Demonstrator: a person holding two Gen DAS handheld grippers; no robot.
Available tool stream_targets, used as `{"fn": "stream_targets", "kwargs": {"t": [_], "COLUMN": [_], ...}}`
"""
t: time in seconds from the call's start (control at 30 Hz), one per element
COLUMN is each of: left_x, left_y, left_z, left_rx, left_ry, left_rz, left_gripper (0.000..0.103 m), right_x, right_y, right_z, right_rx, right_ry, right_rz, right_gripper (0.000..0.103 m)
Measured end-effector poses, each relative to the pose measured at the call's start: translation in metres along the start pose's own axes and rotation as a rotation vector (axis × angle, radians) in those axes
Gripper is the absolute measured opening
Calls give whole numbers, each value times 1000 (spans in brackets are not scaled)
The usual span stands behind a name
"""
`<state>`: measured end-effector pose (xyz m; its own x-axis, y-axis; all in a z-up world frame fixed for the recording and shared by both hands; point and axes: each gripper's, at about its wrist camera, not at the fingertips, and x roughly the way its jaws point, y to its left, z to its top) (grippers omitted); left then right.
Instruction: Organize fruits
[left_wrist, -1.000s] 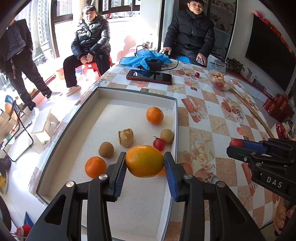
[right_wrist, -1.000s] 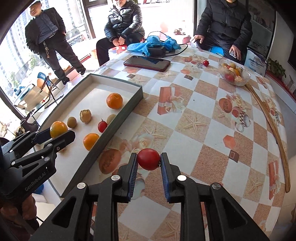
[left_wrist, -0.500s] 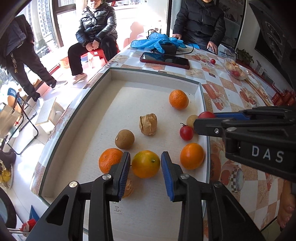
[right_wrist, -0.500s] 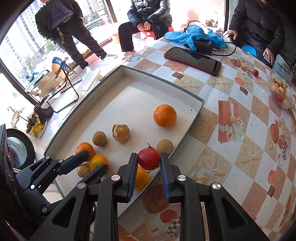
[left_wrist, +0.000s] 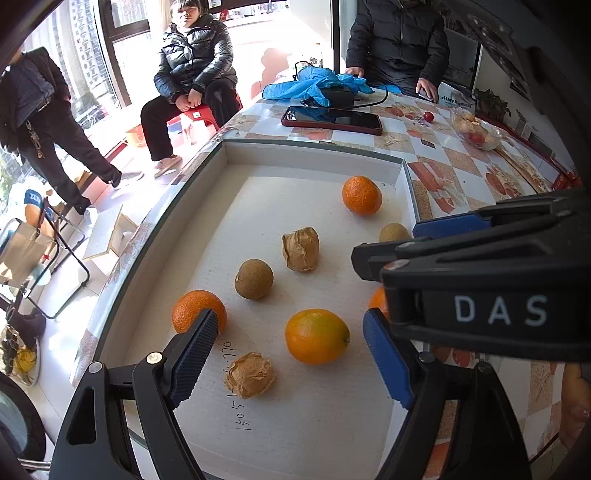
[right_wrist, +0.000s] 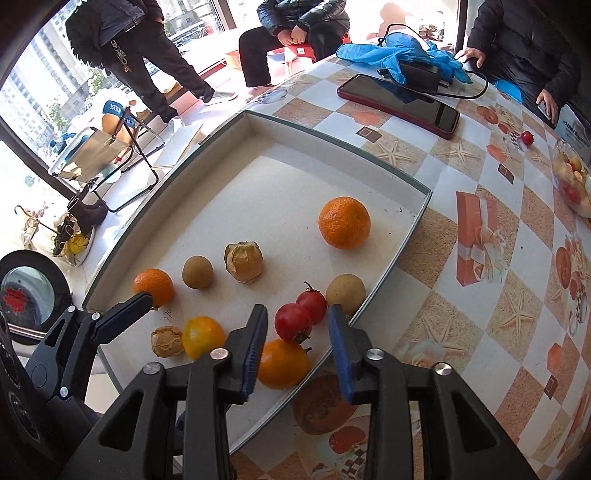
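Both grippers hang over the white tray (right_wrist: 413, 221), near its front right corner. Left gripper (left_wrist: 288, 354): jaws wide open, holding nothing; the yellow-orange citrus (left_wrist: 317, 335) lies loose on the tray floor between them. Right gripper (right_wrist: 297, 347): jaws open, empty; the red tomato (right_wrist: 293, 322) sits on the tray between them, touching a second tomato (right_wrist: 313, 301) and just beside an orange (right_wrist: 282, 363).

Step in hand looks like release and retreat. To do it well: lift both grippers straight up, jaws kept wide, so no pad nudges round fruit. The tomato may roll. Another cherry tomato (right_wrist: 527, 137) waits on the counter (right_wrist: 461, 295) at the far side.
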<state>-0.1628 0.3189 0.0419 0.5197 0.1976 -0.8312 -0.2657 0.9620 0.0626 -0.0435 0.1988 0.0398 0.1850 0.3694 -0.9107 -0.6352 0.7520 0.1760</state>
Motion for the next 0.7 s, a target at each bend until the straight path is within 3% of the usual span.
{"fn": "stream_targets", "kwargs": {"t": [0.03, 0.1, 0.17, 0.23, 0.3, 0.43, 0.7], "left_x": [-1, -1, -1, -3, -5, -7, -10], "left_y": [2, 7, 10, 11, 11, 8, -10], "left_z": [0, 0, -1, -3, -4, -6, -16], "left_rx": [-6, -27, -39, -45, -46, -45, 19], "left_ry": [-1, 10, 11, 9, 11, 20, 72], "left_rz": [-11, -34, -41, -32, -49, -72, 30], "left_gripper": [84, 87, 90, 103, 103, 103, 103], "right_x": [-4, -12, -17, -22, -25, -27, -25], "right_y": [1, 5, 9, 10, 8, -1, -8], "right_z": [0, 0, 0, -2, -5, -16, -35], "right_rx": [-3, -23, -53, -55, -47, -19, -2], "right_ry": [-15, -49, -57, -56, -54, -34, -7], "right_rz": [16, -55, -84, -96, -123, -130, -130], "right_gripper": [87, 96, 96, 96, 102, 103, 103]}}
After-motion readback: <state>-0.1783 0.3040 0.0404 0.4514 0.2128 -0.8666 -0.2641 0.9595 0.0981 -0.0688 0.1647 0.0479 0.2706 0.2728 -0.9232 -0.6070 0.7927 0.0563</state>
